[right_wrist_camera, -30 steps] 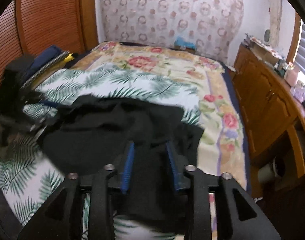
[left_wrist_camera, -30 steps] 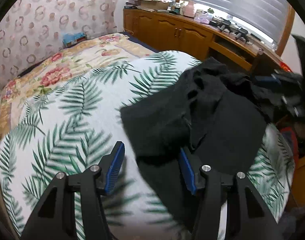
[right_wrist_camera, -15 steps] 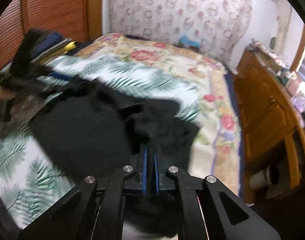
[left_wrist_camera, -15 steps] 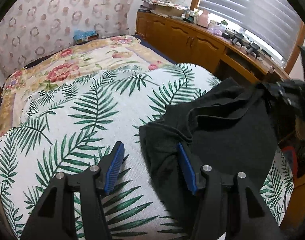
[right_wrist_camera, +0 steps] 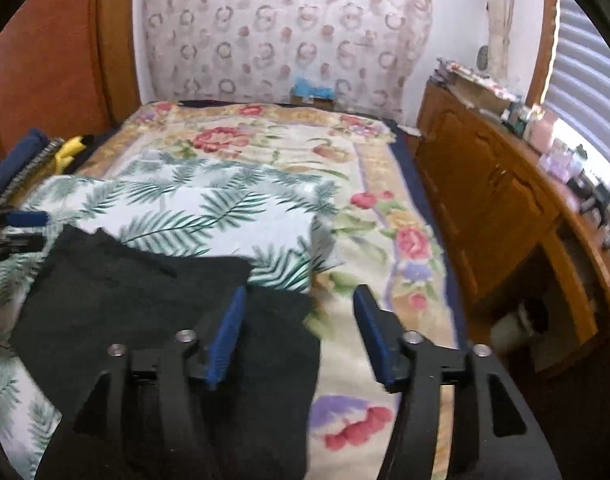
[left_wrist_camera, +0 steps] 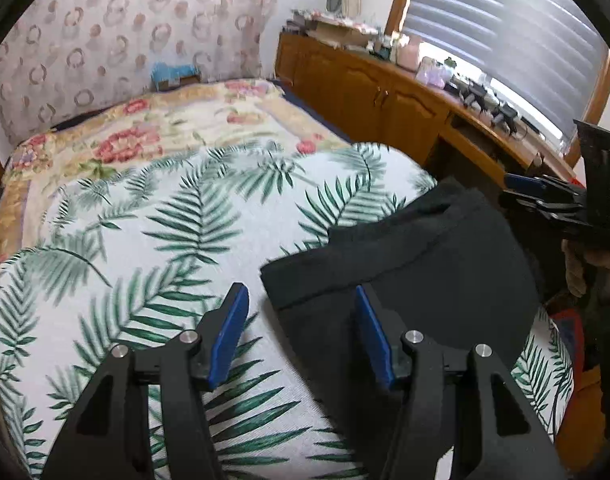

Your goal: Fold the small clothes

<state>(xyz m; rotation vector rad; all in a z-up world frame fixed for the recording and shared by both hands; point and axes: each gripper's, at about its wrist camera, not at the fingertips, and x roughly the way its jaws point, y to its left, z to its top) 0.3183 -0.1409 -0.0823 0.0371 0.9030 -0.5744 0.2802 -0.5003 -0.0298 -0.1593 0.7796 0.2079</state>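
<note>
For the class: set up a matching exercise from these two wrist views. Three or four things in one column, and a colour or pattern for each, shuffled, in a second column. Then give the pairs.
Things:
1. garment
2. top sheet
3. cabinet
4. gripper pads

Looks:
A. white with green palm leaves
B. blue
C. black
D. brown wood

Pairs: 1-C, 2-A, 3-D, 4-B

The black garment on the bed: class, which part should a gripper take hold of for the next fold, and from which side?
Probably the black garment by its near-left corner, approached from the palm-print sheet side. That corner lies flat and exposed between the left gripper's open fingers, with bare sheet beside it.
</note>
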